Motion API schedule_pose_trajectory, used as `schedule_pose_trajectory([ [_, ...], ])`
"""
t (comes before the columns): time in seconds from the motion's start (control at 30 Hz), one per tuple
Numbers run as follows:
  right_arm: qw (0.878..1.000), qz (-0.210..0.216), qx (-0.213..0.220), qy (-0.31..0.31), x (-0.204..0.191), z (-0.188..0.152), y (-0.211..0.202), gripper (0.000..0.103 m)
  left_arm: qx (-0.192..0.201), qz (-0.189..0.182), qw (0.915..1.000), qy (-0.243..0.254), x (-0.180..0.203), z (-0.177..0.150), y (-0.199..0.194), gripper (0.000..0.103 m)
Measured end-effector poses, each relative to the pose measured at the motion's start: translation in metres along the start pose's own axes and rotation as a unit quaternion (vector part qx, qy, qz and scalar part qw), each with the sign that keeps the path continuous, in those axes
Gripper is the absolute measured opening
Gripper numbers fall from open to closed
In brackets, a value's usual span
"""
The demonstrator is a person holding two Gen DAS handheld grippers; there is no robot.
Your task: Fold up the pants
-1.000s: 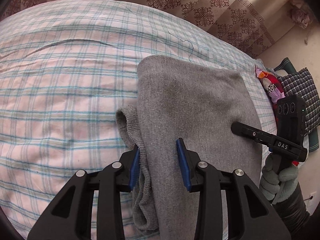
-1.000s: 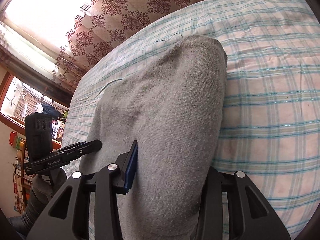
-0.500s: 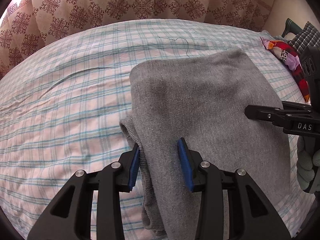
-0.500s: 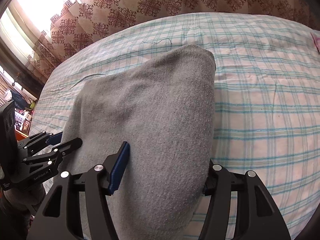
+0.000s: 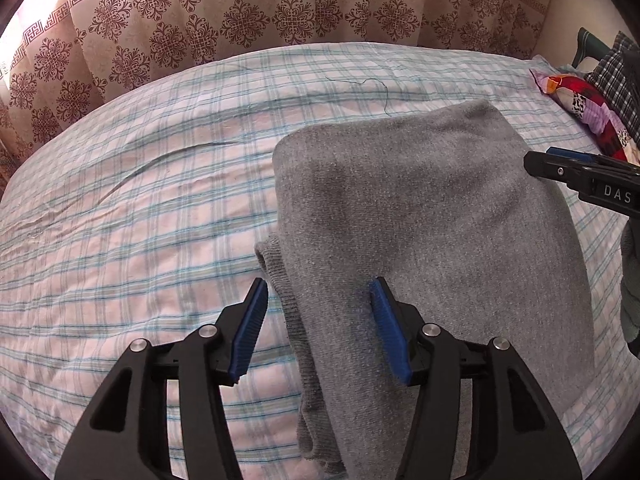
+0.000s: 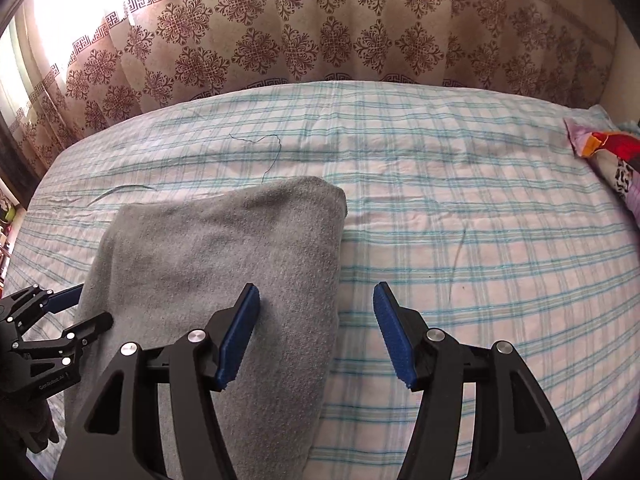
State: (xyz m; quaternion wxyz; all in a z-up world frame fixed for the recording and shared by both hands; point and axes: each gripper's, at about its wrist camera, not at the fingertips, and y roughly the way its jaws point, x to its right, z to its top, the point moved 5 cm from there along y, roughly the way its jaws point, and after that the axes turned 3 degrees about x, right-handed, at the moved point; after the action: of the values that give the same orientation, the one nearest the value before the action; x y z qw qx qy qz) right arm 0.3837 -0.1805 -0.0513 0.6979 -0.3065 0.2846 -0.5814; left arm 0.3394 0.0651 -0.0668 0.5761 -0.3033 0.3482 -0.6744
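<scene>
Grey knit pants [image 5: 432, 216] lie folded into a thick oblong bundle on the checked bed sheet [image 5: 132, 216], toward the near edge of the bed. Their long axis runs from your side of the bed away toward the patterned curtain [image 5: 256, 12] along the far edge, with the rounded fold end pointing at the curtain. A ribbed cuff [image 5: 276, 268] sticks out from under the bundle's left side.

Your left gripper [image 5: 318, 326] hangs over the near left corner of the bundle; its jaws are opening, the cuff and the pants' left edge lie between them, and the pads do not press the cloth. Your right gripper [image 6: 316, 336] straddles the bundle's right edge with its jaws apart, one blue pad over the grey cloth and the other over bare sheet, gripping nothing.

A loose dark thread [image 6: 264, 152] lies on the sheet beyond the pants. A colourful pillow [image 5: 580, 108] sits at the bed's right edge.
</scene>
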Motion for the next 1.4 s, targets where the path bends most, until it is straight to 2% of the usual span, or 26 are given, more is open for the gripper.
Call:
schedule_pose_trajectory([
  [0.07, 1.000, 0.020, -0.014, 0.020, 0.001, 0.005, 0.011, 0.060, -0.001, 0.000, 1.0000, 0.000, -0.001, -0.001, 0.000, 0.056],
  [0.17, 0.991, 0.079, -0.053, 0.090, 0.007, 0.010, 0.032, 0.060, -0.001, 0.000, 1.0000, 0.001, -0.002, -0.001, -0.002, 0.056],
  [0.27, 0.975, 0.141, -0.078, 0.150, 0.015, 0.016, 0.053, 0.063, -0.001, -0.001, 1.0000, 0.001, -0.002, -0.001, -0.001, 0.057],
  [0.37, 0.958, 0.179, -0.099, 0.200, 0.022, 0.018, 0.076, 0.063, 0.000, -0.003, 1.0000, -0.001, -0.004, -0.001, -0.001, 0.060],
  [0.43, 0.952, 0.197, -0.098, 0.214, 0.022, 0.020, 0.082, 0.048, 0.001, -0.006, 1.0000, -0.006, -0.005, -0.002, -0.001, 0.063],
  [0.47, 0.953, 0.201, -0.095, 0.208, 0.021, 0.022, 0.082, 0.040, 0.001, -0.008, 0.9999, -0.009, -0.006, -0.002, 0.000, 0.063],
  [0.5, 0.958, 0.197, -0.087, 0.192, 0.017, 0.025, 0.079, 0.034, 0.002, -0.009, 0.9999, -0.010, -0.007, -0.003, 0.000, 0.064],
  [0.57, 0.972, 0.180, -0.059, 0.139, 0.004, 0.034, 0.068, 0.027, 0.005, -0.010, 0.9999, -0.011, -0.009, -0.003, 0.001, 0.065],
  [0.67, 0.985, 0.157, -0.012, 0.067, -0.011, 0.043, 0.057, 0.025, 0.008, -0.007, 0.9998, -0.016, -0.012, -0.005, 0.004, 0.069],
  [0.77, 0.994, 0.102, -0.030, 0.018, -0.017, 0.033, 0.079, 0.025, 0.013, -0.007, 0.9996, -0.024, -0.014, -0.006, 0.006, 0.074],
  [0.83, 0.996, 0.084, -0.023, -0.006, -0.020, 0.031, 0.083, 0.028, 0.013, -0.005, 0.9995, -0.028, -0.015, -0.006, 0.006, 0.077],
  [0.87, 0.997, 0.072, -0.023, -0.010, -0.020, 0.031, 0.082, 0.032, 0.012, -0.006, 0.9994, -0.031, -0.015, -0.007, 0.005, 0.078],
  [0.97, 0.999, 0.048, -0.019, -0.008, -0.014, 0.037, 0.069, 0.055, 0.005, -0.005, 0.9992, -0.038, -0.018, -0.010, -0.001, 0.081],
  [1.0, 0.999, 0.044, -0.012, -0.004, -0.010, 0.039, 0.060, 0.056, 0.004, -0.007, 0.9992, -0.039, -0.018, -0.012, -0.005, 0.082],
  [1.17, 0.999, 0.034, 0.016, 0.018, 0.012, 0.028, 0.007, 0.057, -0.001, -0.017, 0.9983, -0.056, -0.020, -0.034, -0.036, 0.084],
  [1.3, 0.999, 0.038, 0.020, 0.019, 0.020, -0.015, -0.035, 0.057, -0.010, -0.033, 0.9973, -0.065, -0.014, -0.064, -0.058, 0.085],
  [1.4, 0.998, 0.050, 0.006, 0.033, 0.022, -0.059, -0.057, 0.057, -0.011, -0.034, 0.9970, -0.068, -0.008, -0.082, -0.065, 0.085],
])
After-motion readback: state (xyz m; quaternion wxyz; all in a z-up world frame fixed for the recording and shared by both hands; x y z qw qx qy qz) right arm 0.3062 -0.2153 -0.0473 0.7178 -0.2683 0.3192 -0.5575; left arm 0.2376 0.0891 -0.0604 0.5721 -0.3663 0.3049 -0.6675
